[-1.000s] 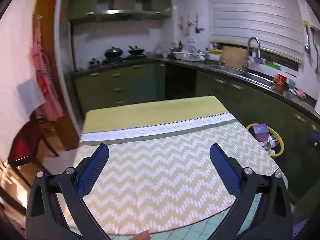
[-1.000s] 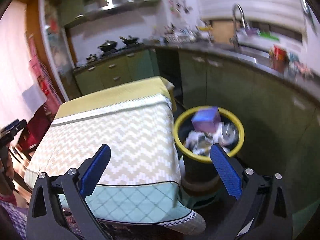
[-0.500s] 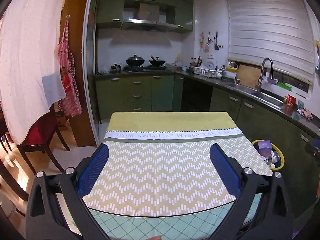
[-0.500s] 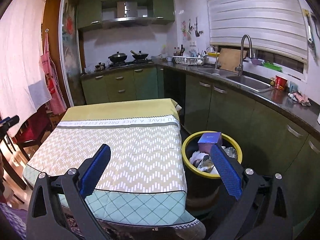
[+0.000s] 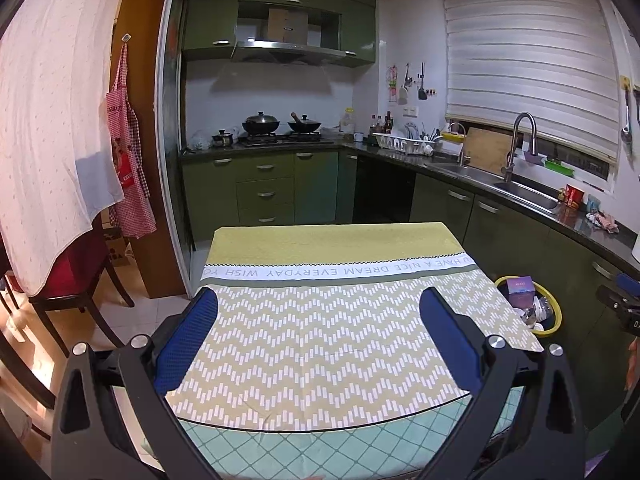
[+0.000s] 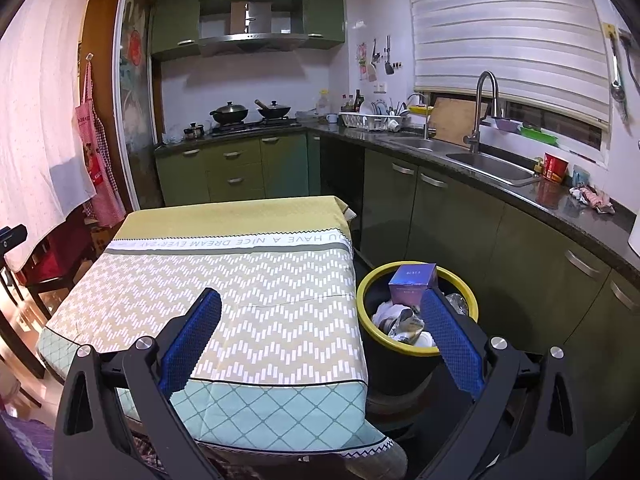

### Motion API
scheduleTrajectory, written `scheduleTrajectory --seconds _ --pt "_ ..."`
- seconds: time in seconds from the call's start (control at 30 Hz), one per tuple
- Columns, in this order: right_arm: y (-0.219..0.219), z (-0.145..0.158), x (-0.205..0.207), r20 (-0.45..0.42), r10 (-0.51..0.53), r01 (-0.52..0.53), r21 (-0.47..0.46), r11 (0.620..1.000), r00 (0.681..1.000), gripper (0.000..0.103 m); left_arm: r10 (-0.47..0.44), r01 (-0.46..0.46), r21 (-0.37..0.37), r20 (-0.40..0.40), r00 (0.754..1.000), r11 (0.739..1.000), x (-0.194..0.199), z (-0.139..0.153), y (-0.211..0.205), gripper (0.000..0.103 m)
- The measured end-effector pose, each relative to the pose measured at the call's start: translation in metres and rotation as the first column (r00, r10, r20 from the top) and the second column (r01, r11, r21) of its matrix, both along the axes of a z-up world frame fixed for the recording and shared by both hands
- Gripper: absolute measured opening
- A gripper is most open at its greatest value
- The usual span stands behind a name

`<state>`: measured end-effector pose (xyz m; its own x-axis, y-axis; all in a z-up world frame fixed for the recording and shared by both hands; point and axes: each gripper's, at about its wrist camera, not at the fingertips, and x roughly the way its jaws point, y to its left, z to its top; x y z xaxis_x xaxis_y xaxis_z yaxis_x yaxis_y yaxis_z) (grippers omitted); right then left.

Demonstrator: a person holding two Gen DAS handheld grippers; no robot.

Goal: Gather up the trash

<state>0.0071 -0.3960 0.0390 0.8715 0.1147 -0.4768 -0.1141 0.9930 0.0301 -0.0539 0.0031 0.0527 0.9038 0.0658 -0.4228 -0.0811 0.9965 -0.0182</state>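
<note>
A chair with a red seat stood at the far left of the kitchen, beside a table whose zigzag-patterned cloth carried no visible litter. The left tongs hung over the near edge of that table, blue pads spread wide apart and gripping nothing. To the right, the right tongs were likewise splayed open and empty, aimed past the table's right-hand corner. Just beyond that corner, on the floor against the green cabinets, sat the yellow-rimmed trash bin, already holding a purple box standing upright at the back and crumpled wrappers in front of it. The bin lay ahead and slightly right of the right tongs, with the right-hand pad overlapping its rim in that view; from the left tongs it appeared only at the far right, well apart, past the table's edge. The right hand was therefore clearly the nearer of the two to the bin. With the tabletop bare and the trash in the bin, collection looked largely complete; any further reach into or around the bin would fall naturally to the right side. Farther right, the sink ran along the window wall.
</note>
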Motion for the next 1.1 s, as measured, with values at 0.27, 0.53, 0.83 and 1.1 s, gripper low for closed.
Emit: scheduleTrajectory --seconds 0.27,0.53,0.83,1.1 --pt "-0.002 -0.002 0.002 -0.003 -0.005 0.005 0.004 1.0 1.0 0.098 -0.013 0.013 0.012 -0.001 1.0 1.0 0.002 0.0 -0.002 0.096" --pt "-0.003 -0.002 0.002 -0.003 -0.008 0.008 0.003 1.0 1.0 0.098 -0.026 0.026 0.018 -0.005 1.0 0.999 0.005 -0.001 -0.006 0.096" --pt "-0.004 -0.003 0.002 -0.003 -0.008 0.008 0.003 1.0 1.0 0.098 -0.034 0.034 0.023 -0.004 0.999 0.999 0.005 -0.001 -0.009 0.096" --pt "-0.004 -0.003 0.002 -0.003 -0.008 0.008 0.004 1.0 1.0 0.098 -0.044 0.044 0.028 -0.009 0.999 0.999 0.005 -0.002 -0.012 0.096"
